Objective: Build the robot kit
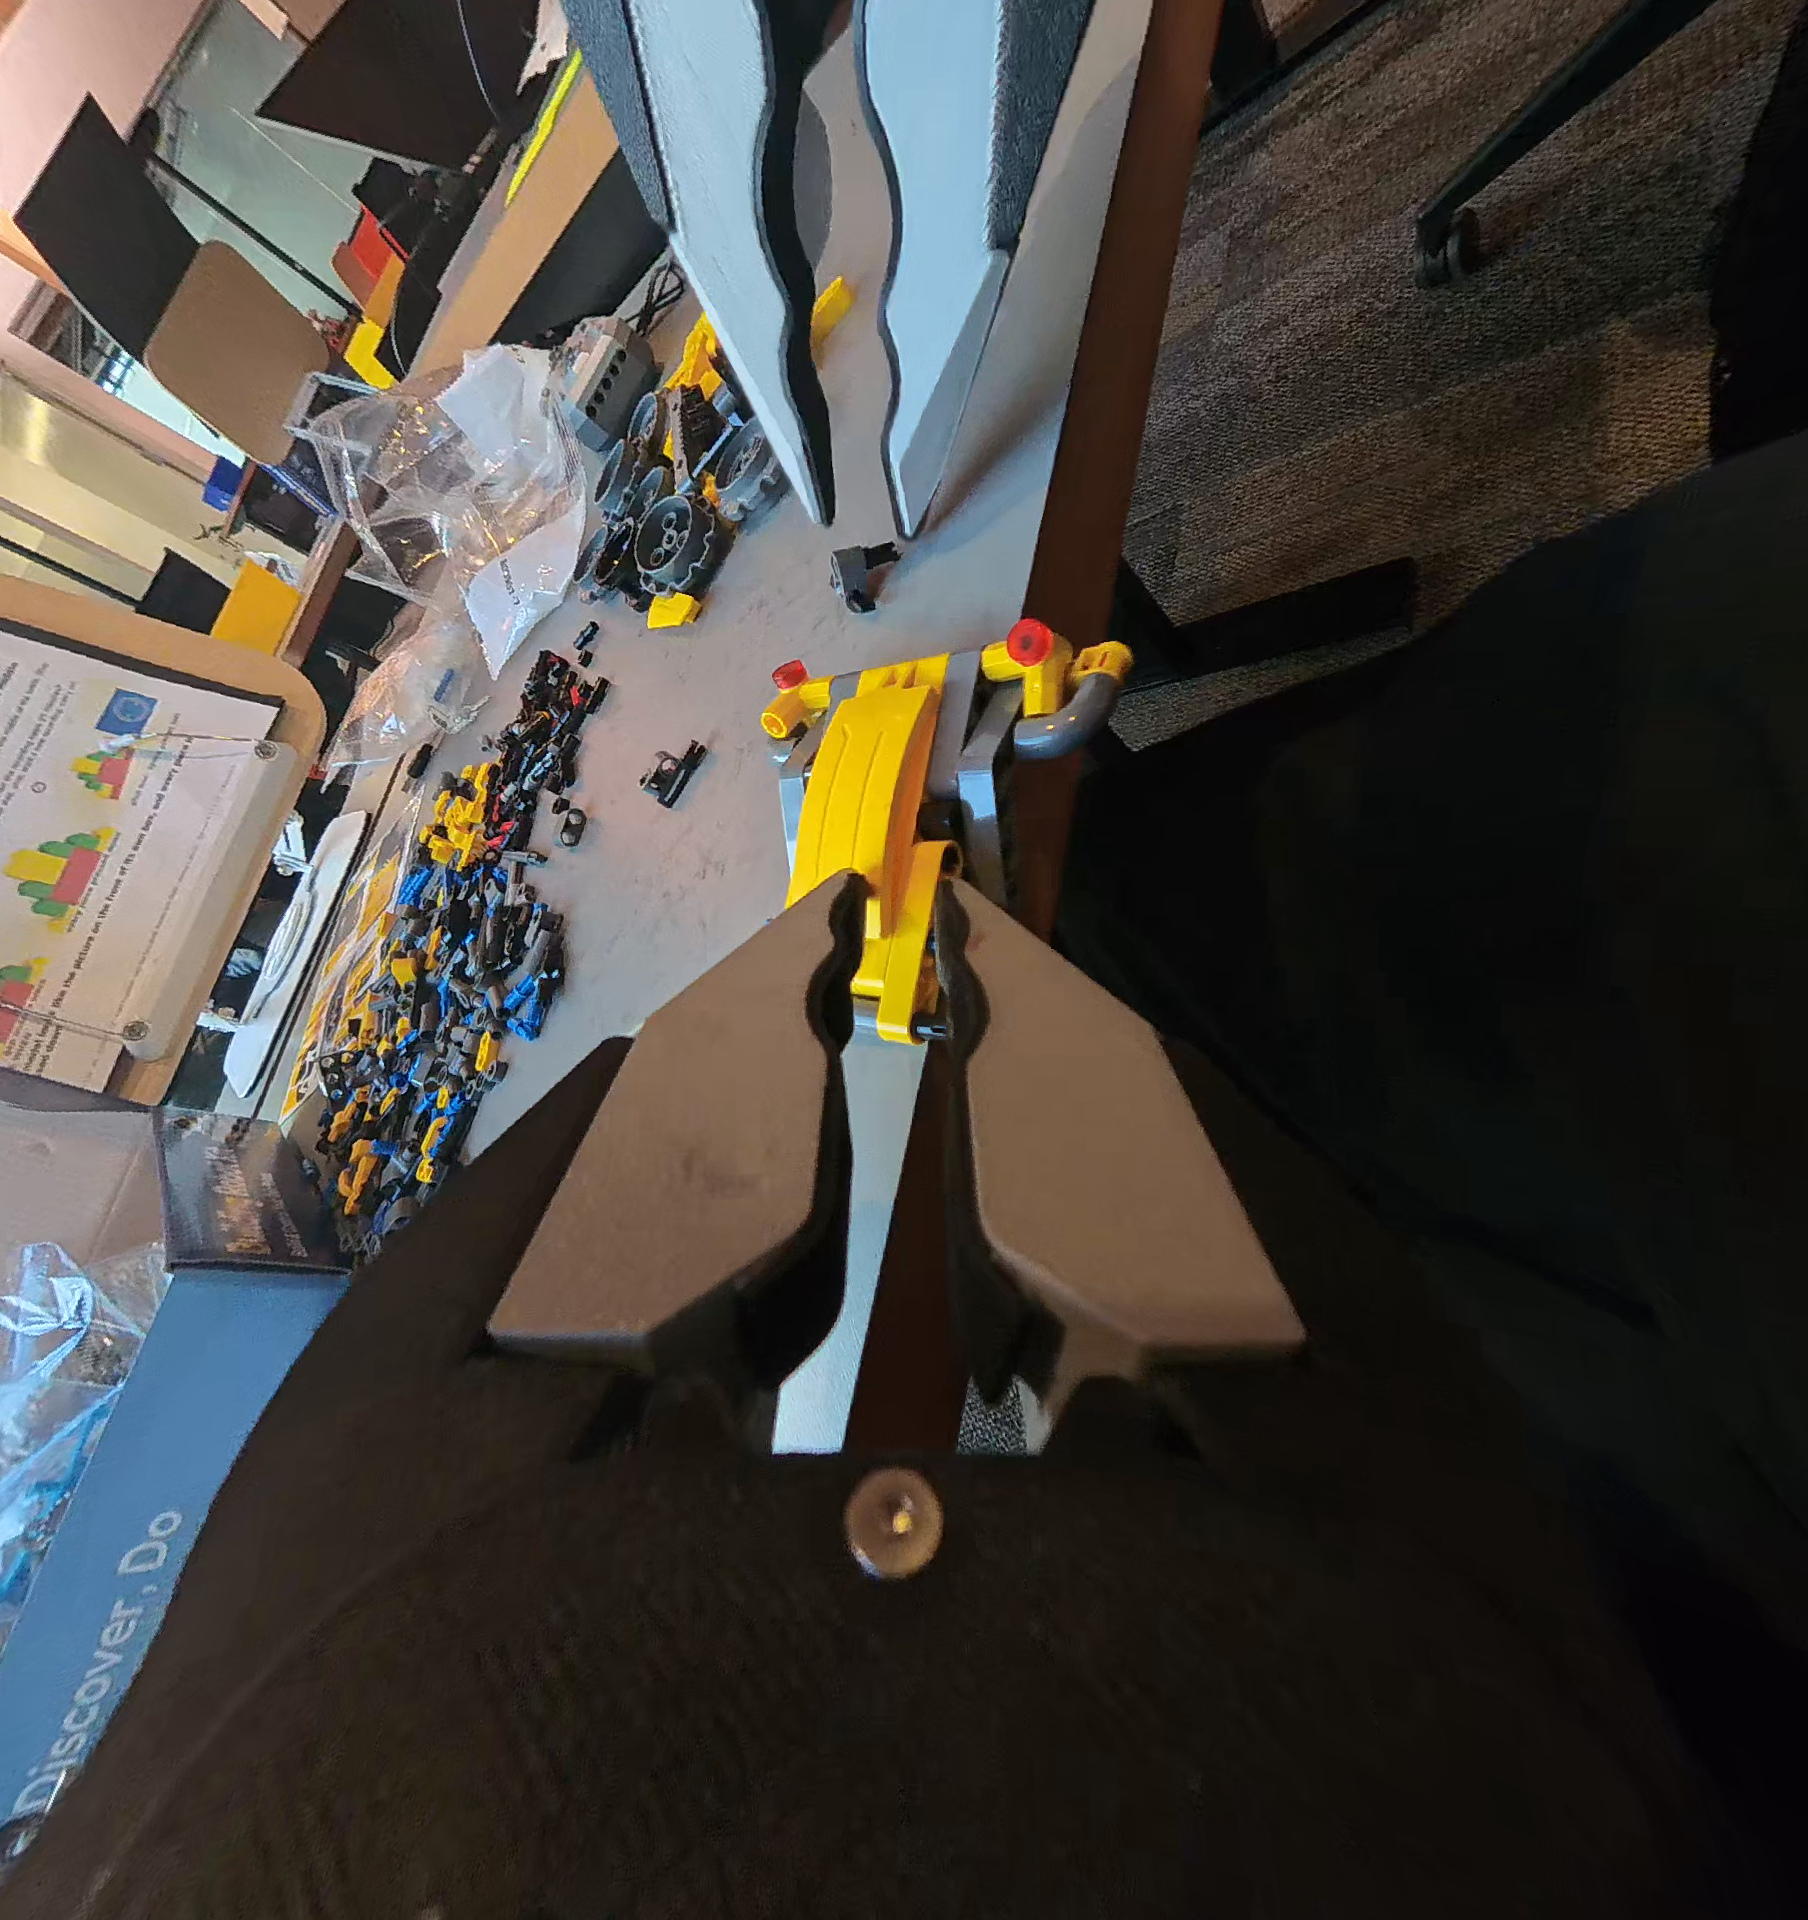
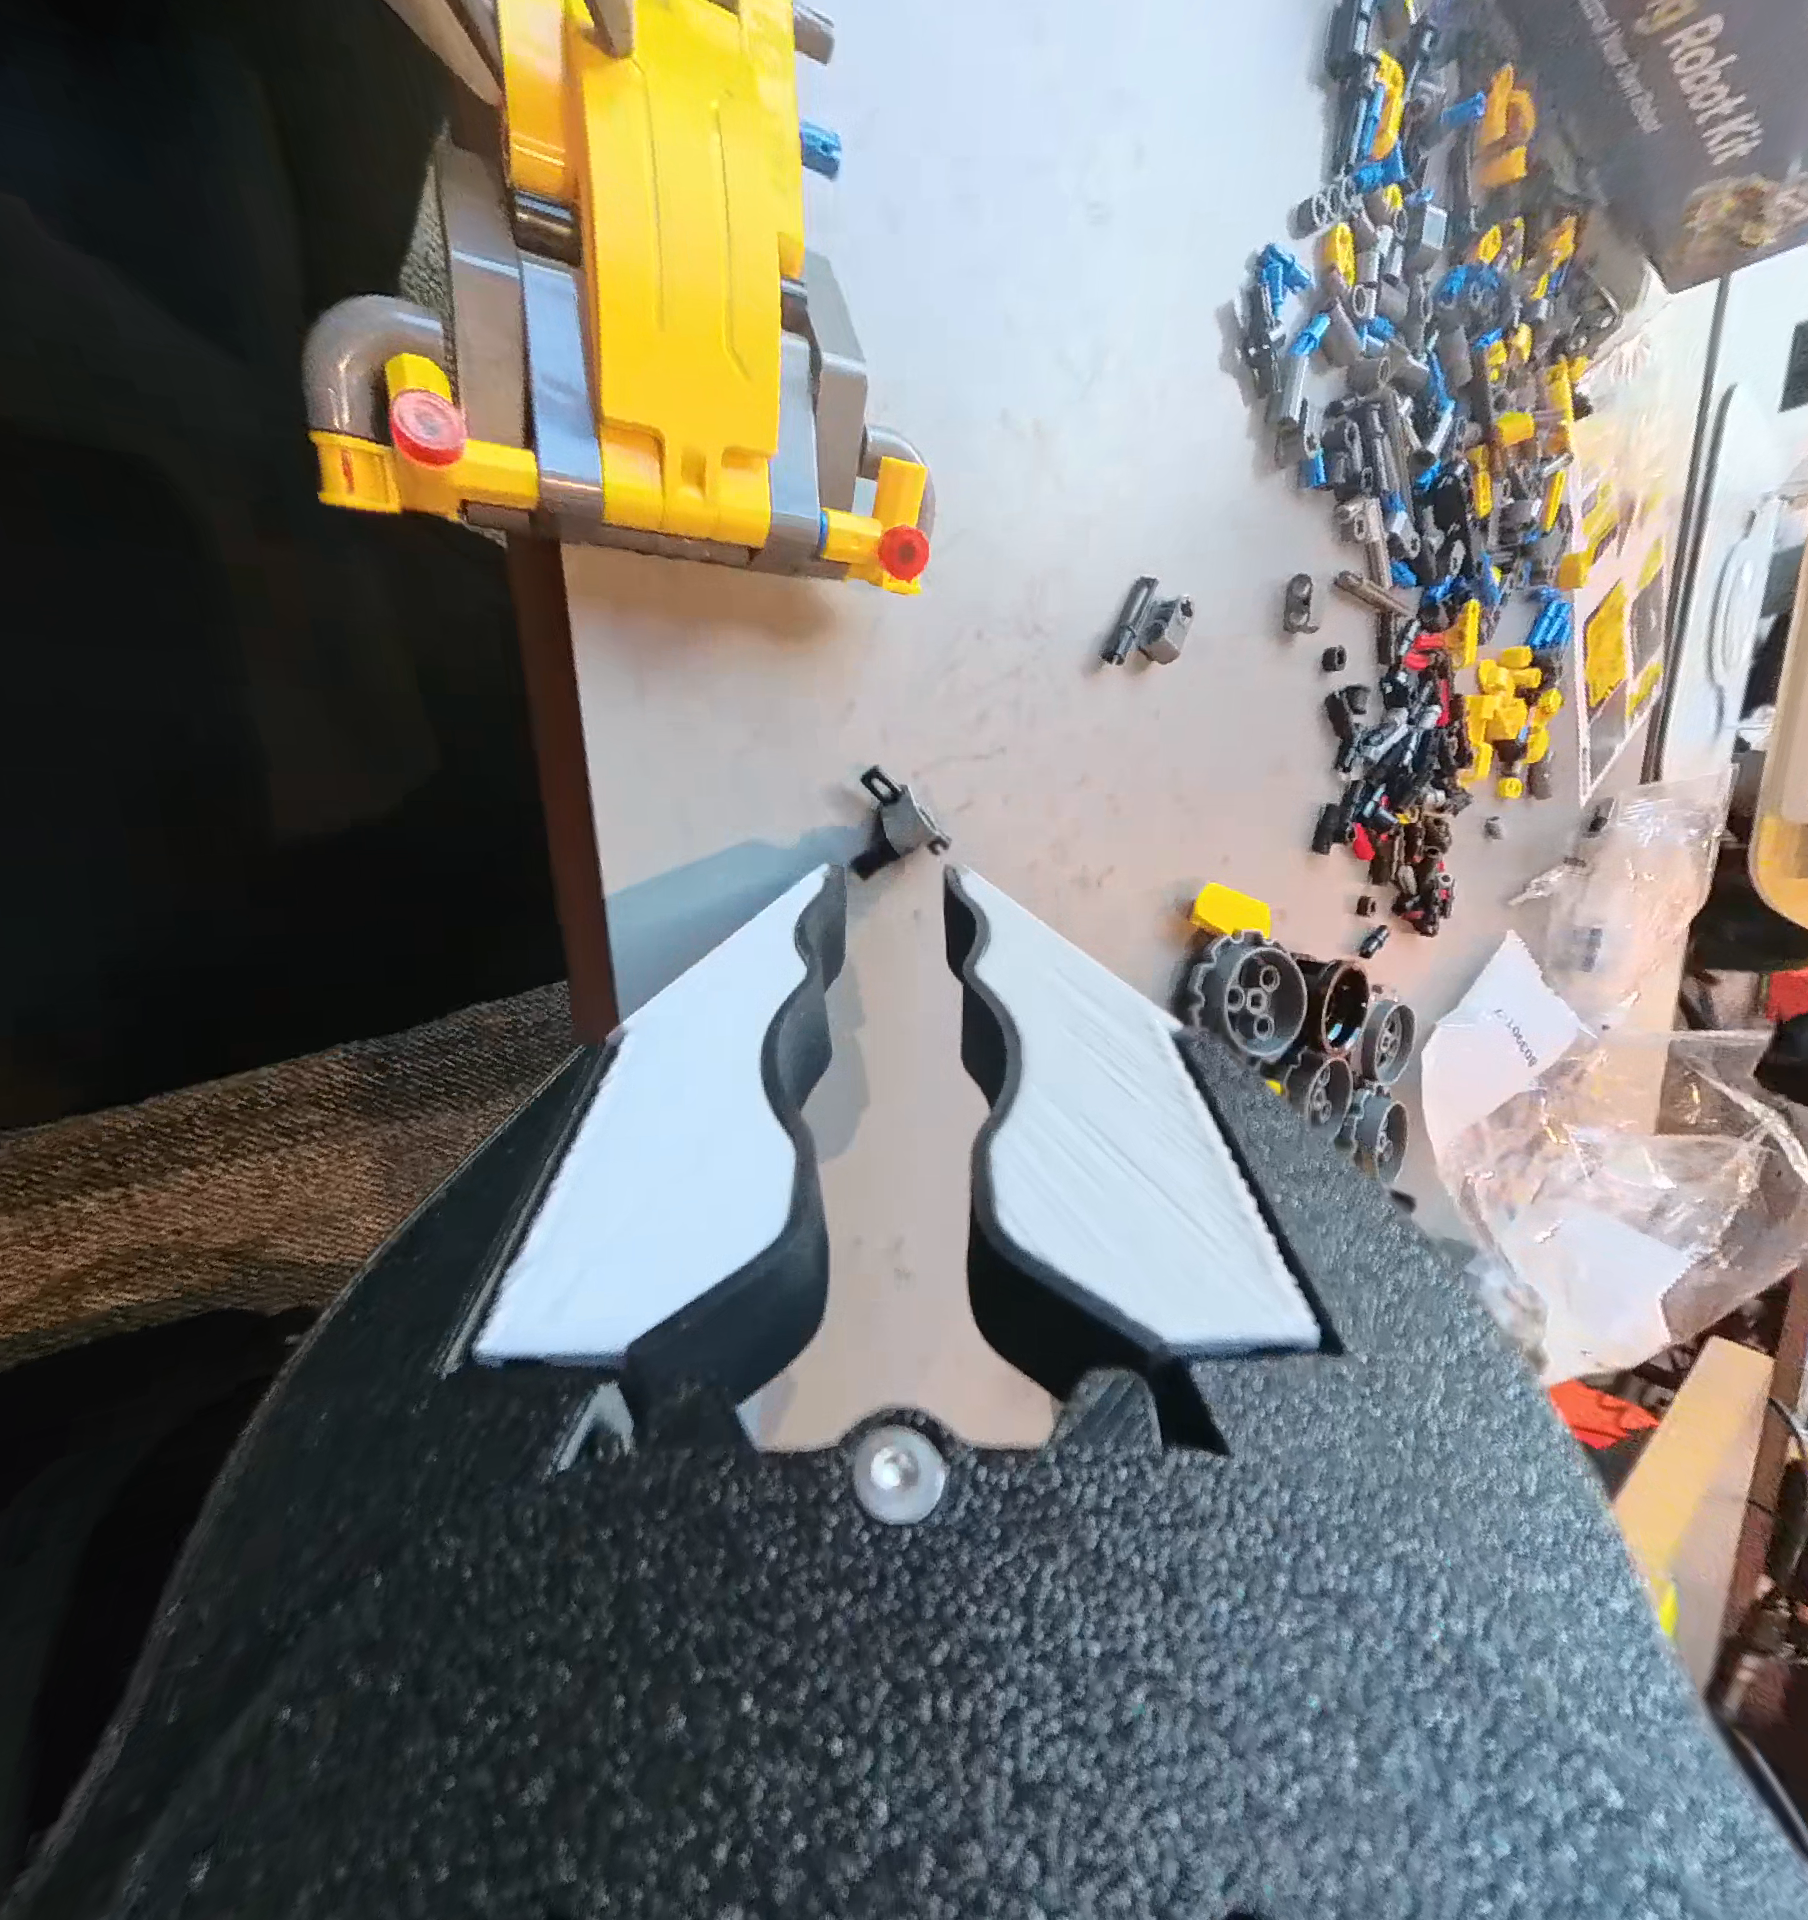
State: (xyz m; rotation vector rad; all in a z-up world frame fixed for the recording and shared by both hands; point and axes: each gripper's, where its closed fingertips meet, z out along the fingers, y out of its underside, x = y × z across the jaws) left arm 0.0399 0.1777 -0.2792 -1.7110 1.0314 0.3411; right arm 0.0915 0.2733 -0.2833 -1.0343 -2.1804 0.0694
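Two grippers: the left gripper (image 1: 895, 914) with dark fingers, the right gripper (image 2: 892, 873) with white ones. One yellow and grey built model (image 2: 661, 312), bearing two round red studs (image 2: 427, 426). Two small dark grey pieces lie alone on the table: one (image 2: 905, 816) at the right gripper's tips, one (image 2: 1149, 623) further on. One big heap of loose bricks (image 2: 1451, 395), too many to count. One cluster of about five grey wheels (image 2: 1305, 1039). One printed box (image 2: 1710, 114)

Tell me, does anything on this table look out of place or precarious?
Yes. The yellow and grey brick model sits at the table's edge, one corner seeming to overhang it, while the left gripper clamps its far end. Loose small pieces lie scattered nearby.
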